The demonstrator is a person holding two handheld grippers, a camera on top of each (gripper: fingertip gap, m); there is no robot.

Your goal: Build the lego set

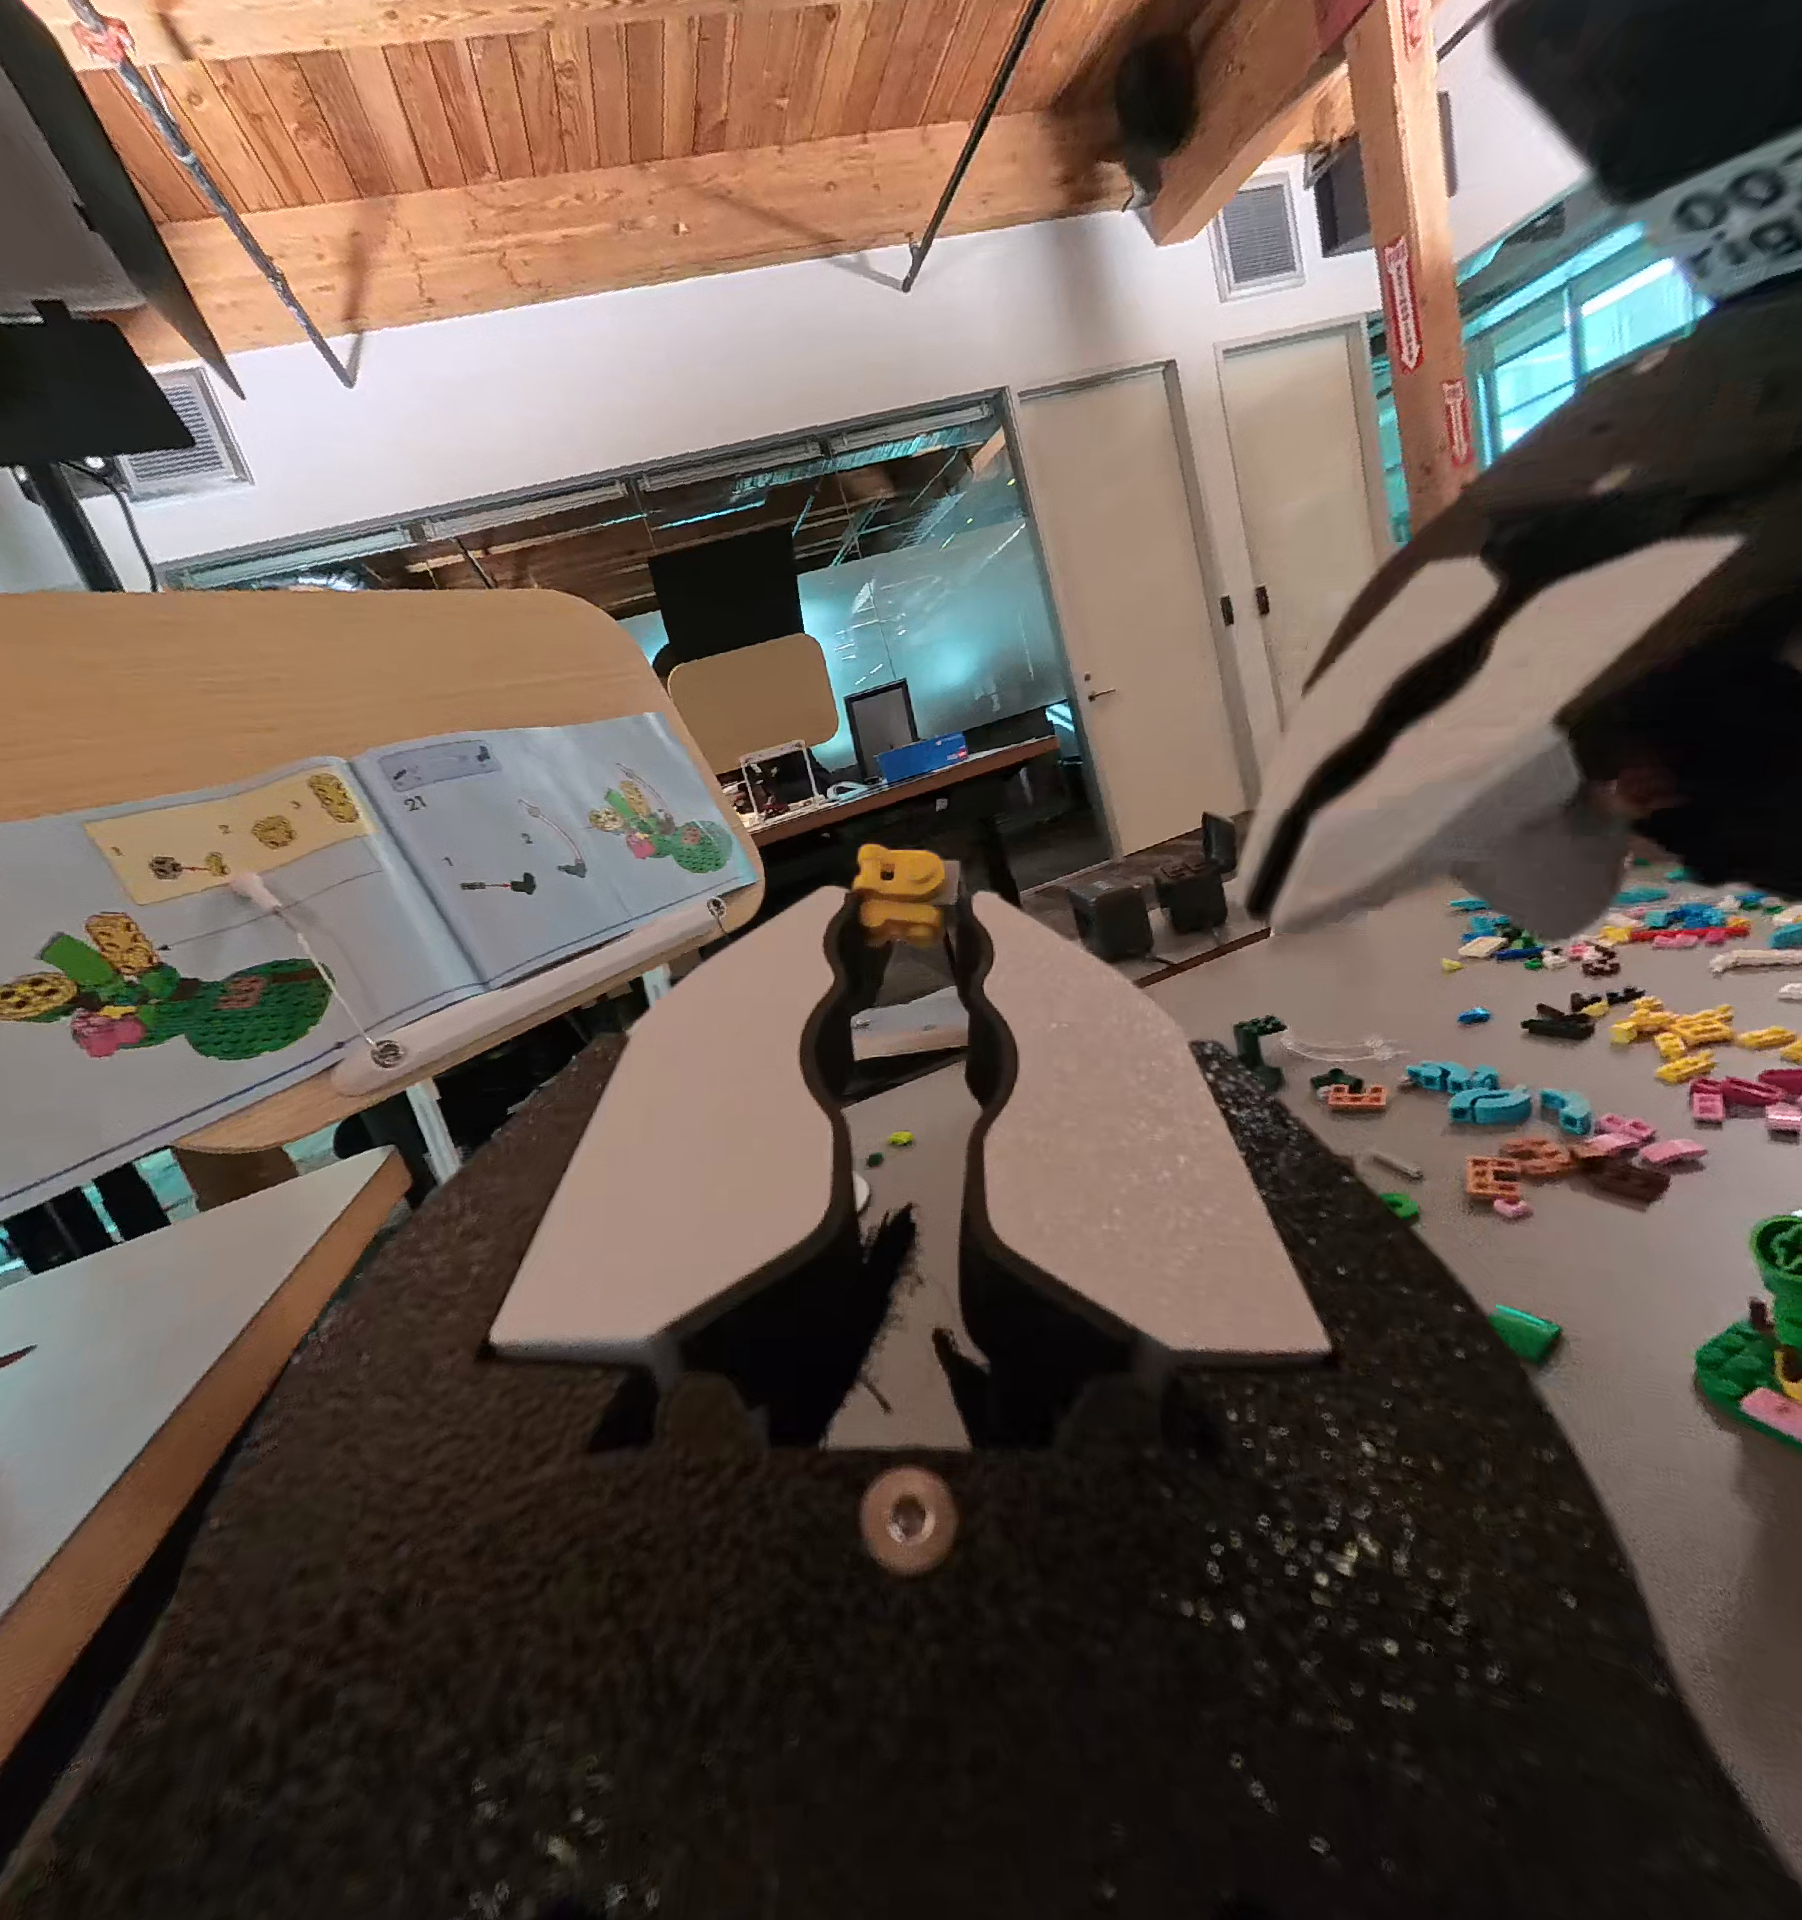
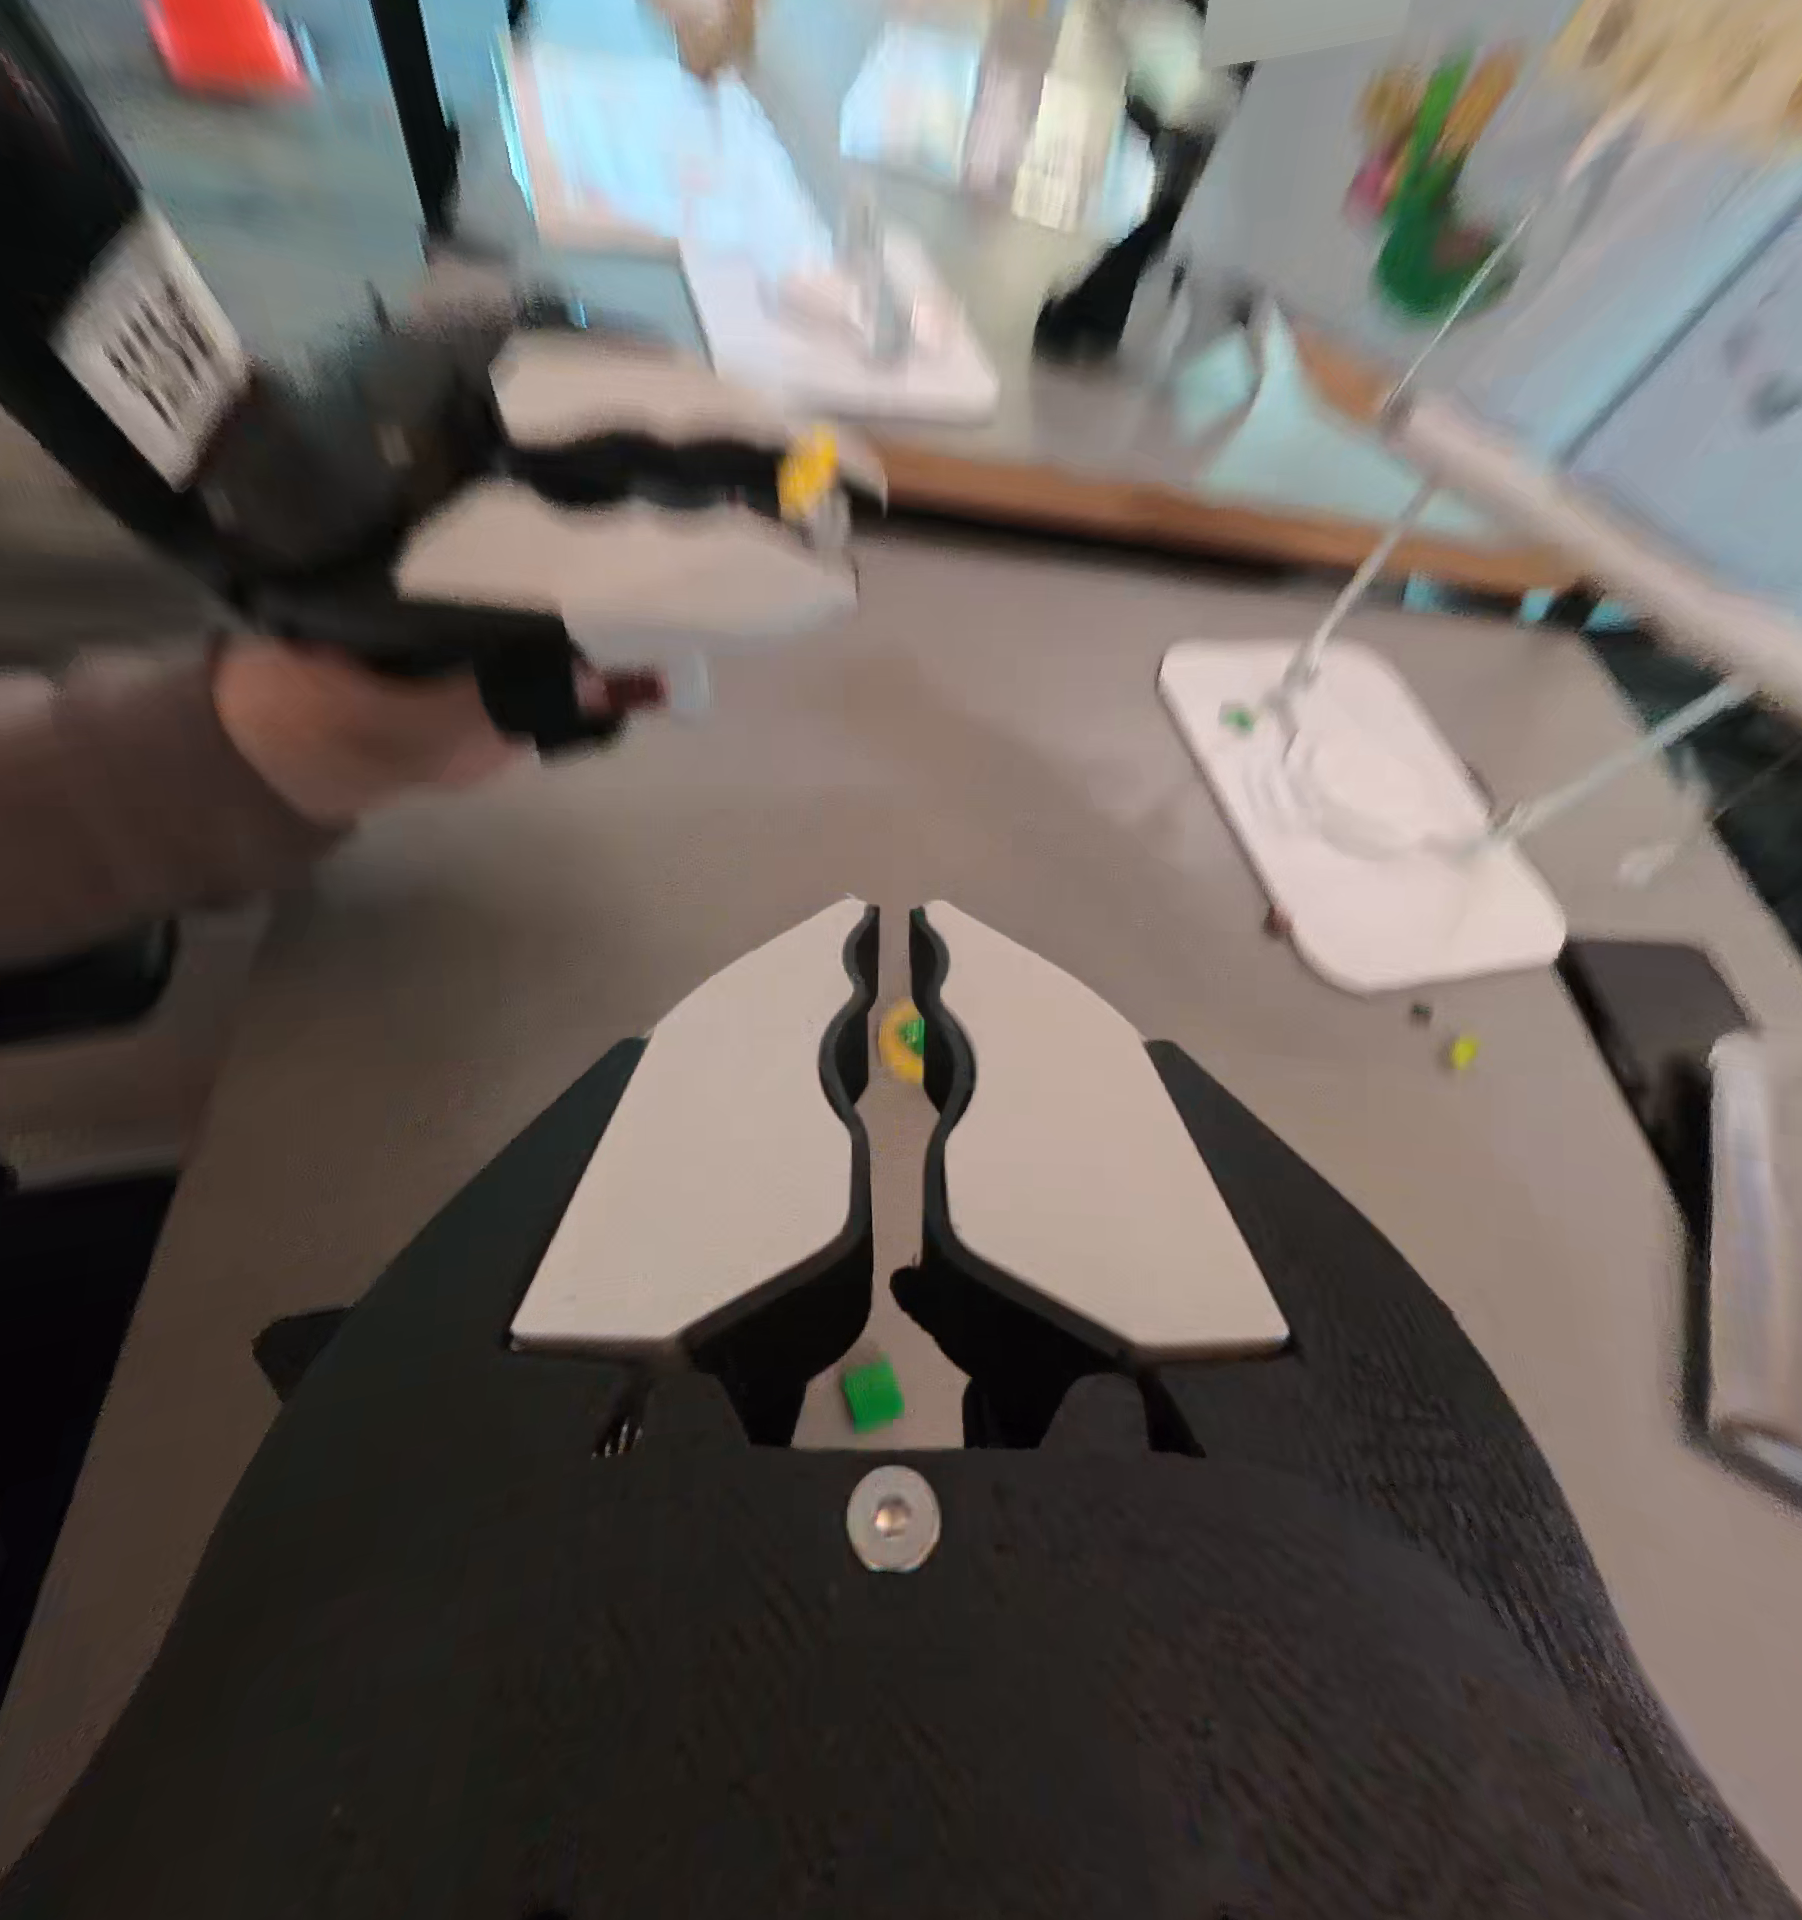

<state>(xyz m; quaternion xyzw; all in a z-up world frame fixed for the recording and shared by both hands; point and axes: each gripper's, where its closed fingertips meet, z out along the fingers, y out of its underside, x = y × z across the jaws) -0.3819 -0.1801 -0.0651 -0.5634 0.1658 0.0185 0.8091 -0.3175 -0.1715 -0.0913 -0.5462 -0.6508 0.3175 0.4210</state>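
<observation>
Two grey-padded left tongs (image 1: 902,899) pinch a knobbly yellow brick (image 1: 897,883).

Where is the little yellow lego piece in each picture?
Left wrist view: the yellow piece sits in the middle, pinched at the tips of the left hand-held gripper, held up in the air.
Right wrist view: the same yellow piece is upper left, blurred, at the tips of the left hand-held gripper.
Shared landmark: the open instruction booklet on its stand, left in the left wrist view, blurry at upper right in the other.
</observation>
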